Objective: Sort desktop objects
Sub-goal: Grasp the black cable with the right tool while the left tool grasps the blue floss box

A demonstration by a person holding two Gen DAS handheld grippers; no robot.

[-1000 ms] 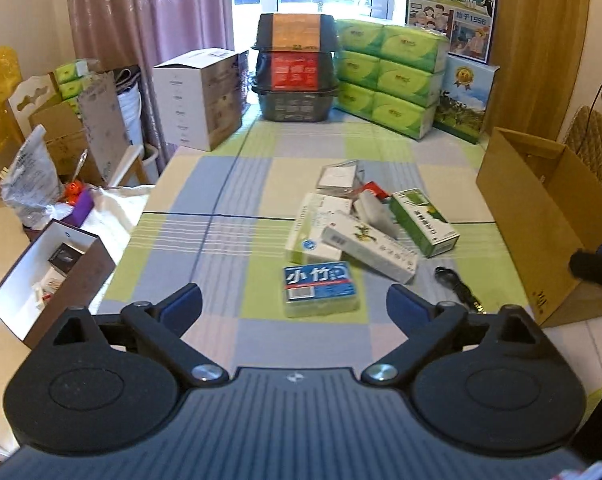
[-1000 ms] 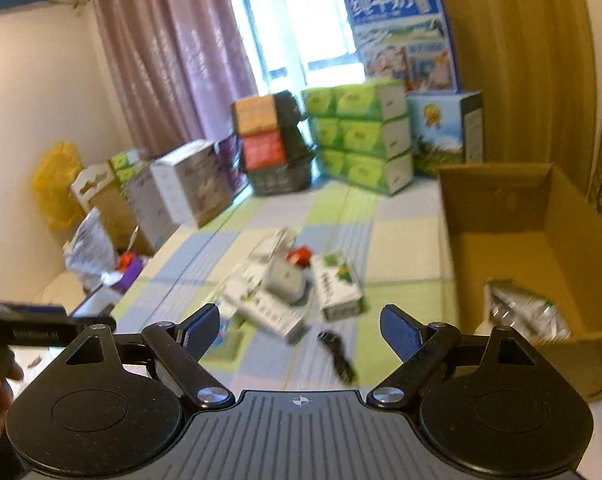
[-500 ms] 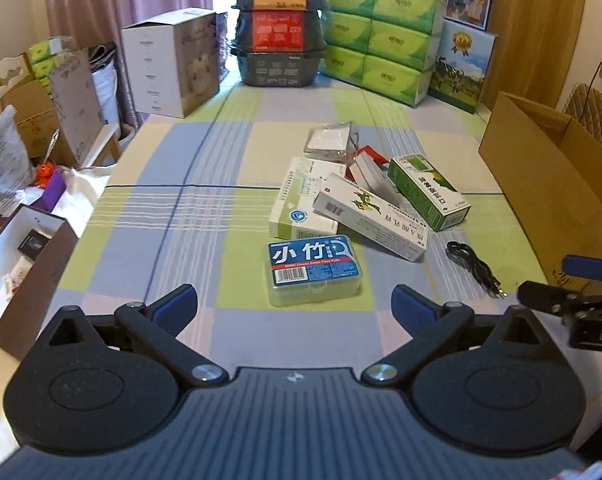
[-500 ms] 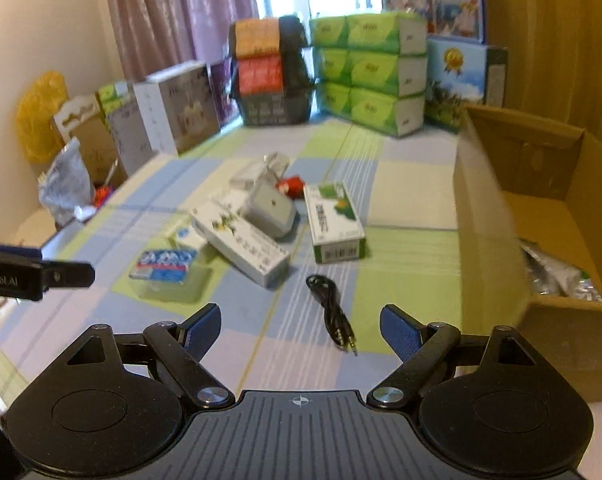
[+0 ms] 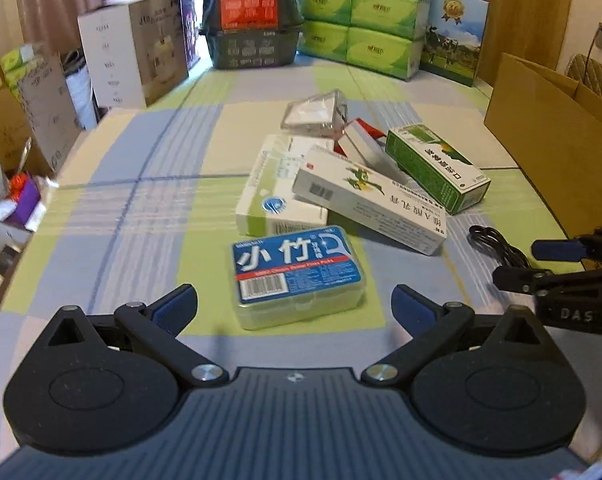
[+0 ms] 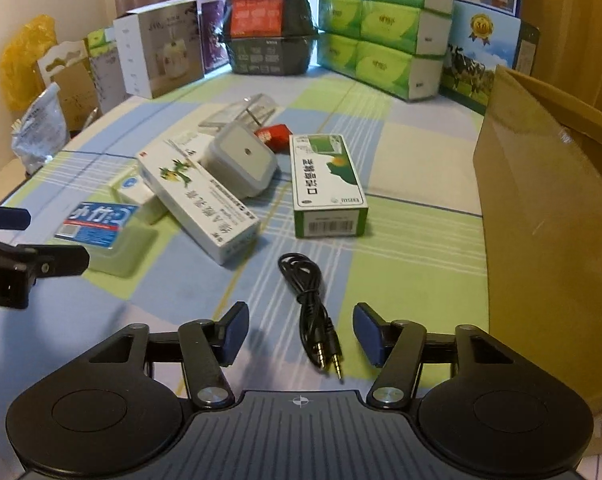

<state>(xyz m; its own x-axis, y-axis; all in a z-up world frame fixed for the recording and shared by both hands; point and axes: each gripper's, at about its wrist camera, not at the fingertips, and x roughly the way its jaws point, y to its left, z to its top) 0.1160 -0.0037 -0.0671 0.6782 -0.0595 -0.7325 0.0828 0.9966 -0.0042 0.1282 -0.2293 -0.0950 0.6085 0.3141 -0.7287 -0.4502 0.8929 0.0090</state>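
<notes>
A clear box with a blue label [image 5: 297, 276] lies just ahead of my open left gripper [image 5: 295, 310], between its fingers' line. Behind it sit a white-green box [image 5: 277, 188], a long white box [image 5: 373, 200], a green box [image 5: 437, 168], a grey-white square plug [image 6: 241, 160], a red packet [image 6: 275, 136] and a clear plastic case [image 5: 315, 114]. A coiled black audio cable [image 6: 309, 300] lies on the checked cloth, its plugs between the fingers of my open right gripper [image 6: 301, 334]. In the left wrist view the right gripper [image 5: 557, 264] shows at the right edge.
An open brown carton [image 6: 541, 208] stands at the table's right edge. Green tissue packs [image 6: 381, 28], stacked dark baskets [image 6: 269, 20], a white box [image 6: 161, 48] and a milk carton box [image 6: 485, 52] line the far end. Bags and boxes sit off the left edge.
Both grippers have dropped lower and moved forward to the table. The left one has closed in on the blue-labelled box, the right one on the black cable. Both stay open.
</notes>
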